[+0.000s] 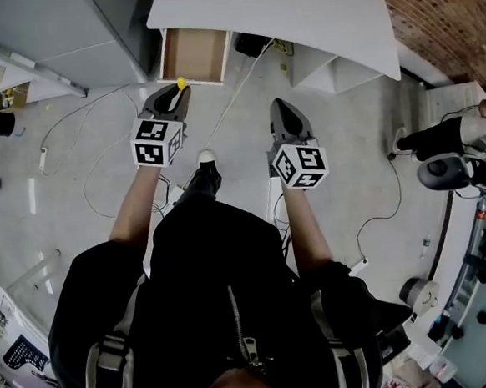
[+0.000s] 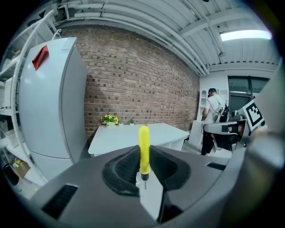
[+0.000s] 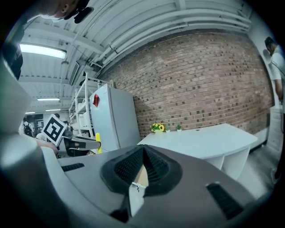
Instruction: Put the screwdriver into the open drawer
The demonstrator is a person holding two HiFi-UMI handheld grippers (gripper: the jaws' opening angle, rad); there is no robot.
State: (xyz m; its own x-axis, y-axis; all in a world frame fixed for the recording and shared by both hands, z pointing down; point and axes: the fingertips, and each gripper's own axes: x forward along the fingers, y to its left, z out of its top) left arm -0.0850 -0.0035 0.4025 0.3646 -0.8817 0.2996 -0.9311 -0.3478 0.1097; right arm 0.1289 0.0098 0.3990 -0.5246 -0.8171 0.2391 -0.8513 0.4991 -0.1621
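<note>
Down by the person's front, both arms reach forward. The left gripper (image 1: 174,96) has its jaws clamped on the yellow screwdriver (image 1: 181,83). In the left gripper view the pads pinch the lower handle (image 2: 144,149), with the metal tip poking out beneath. My read is that it's gripped low so the handle leads into the opening.

At three o'clock from it, the right gripper (image 1: 280,105) rides level with its jaws pressed together on nothing (image 3: 141,165), apparently just staying clear.

At twelve o'clock, just past the yellow tip, sits the open drawer (image 1: 198,54) with its bare brown floor facing up. It hangs under the white table (image 1: 295,9). The screwdriver is not yet over it, so a short push forward looks needed before letting go.
</note>
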